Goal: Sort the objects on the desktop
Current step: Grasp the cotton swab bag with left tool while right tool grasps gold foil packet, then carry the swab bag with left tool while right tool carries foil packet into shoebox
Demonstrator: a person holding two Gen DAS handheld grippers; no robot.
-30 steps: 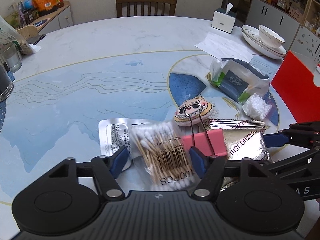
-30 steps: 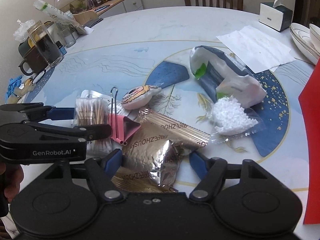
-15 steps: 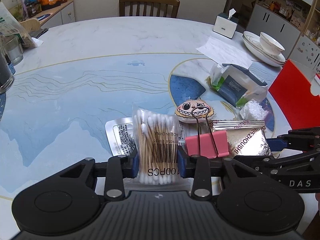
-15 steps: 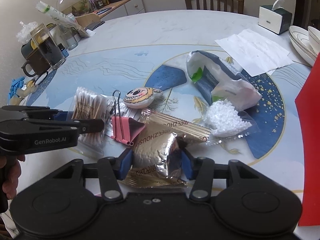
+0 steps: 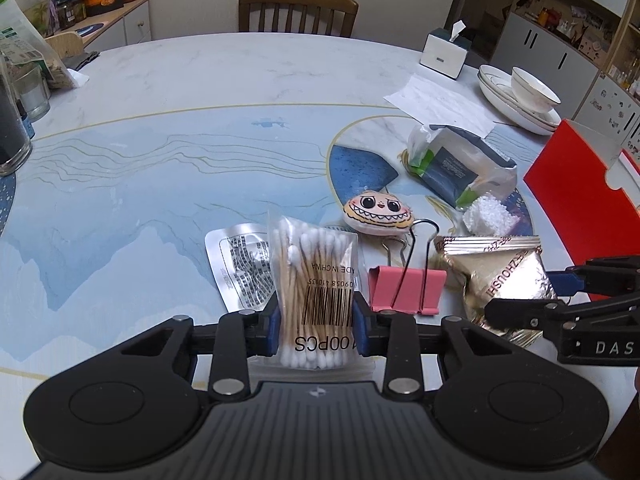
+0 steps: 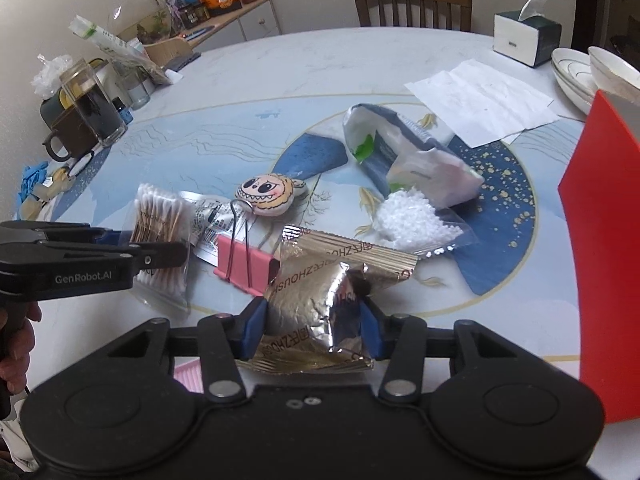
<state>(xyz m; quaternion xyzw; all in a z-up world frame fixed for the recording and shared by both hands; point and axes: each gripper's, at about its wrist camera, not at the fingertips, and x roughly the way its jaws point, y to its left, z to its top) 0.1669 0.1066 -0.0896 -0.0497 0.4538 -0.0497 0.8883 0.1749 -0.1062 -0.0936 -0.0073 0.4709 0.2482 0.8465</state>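
My left gripper (image 5: 316, 326) is shut on a clear bag of cotton swabs (image 5: 314, 276), lifted a little off the table; the bag also shows in the right wrist view (image 6: 160, 224). My right gripper (image 6: 314, 330) is shut on a crinkled gold foil snack packet (image 6: 320, 300), which also shows in the left wrist view (image 5: 504, 276). Between them lie a pink binder clip (image 5: 406, 288), a silver flat sachet (image 5: 240, 268) and a cartoon-face plush charm (image 5: 378, 212). A bag of white beads (image 6: 416, 220) and a tissue pack (image 6: 404, 152) lie farther right.
A red box (image 6: 604, 240) stands at the right edge. White paper (image 6: 480, 100), a tissue box (image 6: 524, 36), plates and a bowl (image 5: 524, 96) sit at the back right. Jars and a dark mug (image 6: 76, 128) crowd the left. A wooden chair (image 5: 296, 12) stands behind the table.
Both grippers have closed: the left on the cotton swab bag, the right on the foil packet. Both have since risen slightly with their items.
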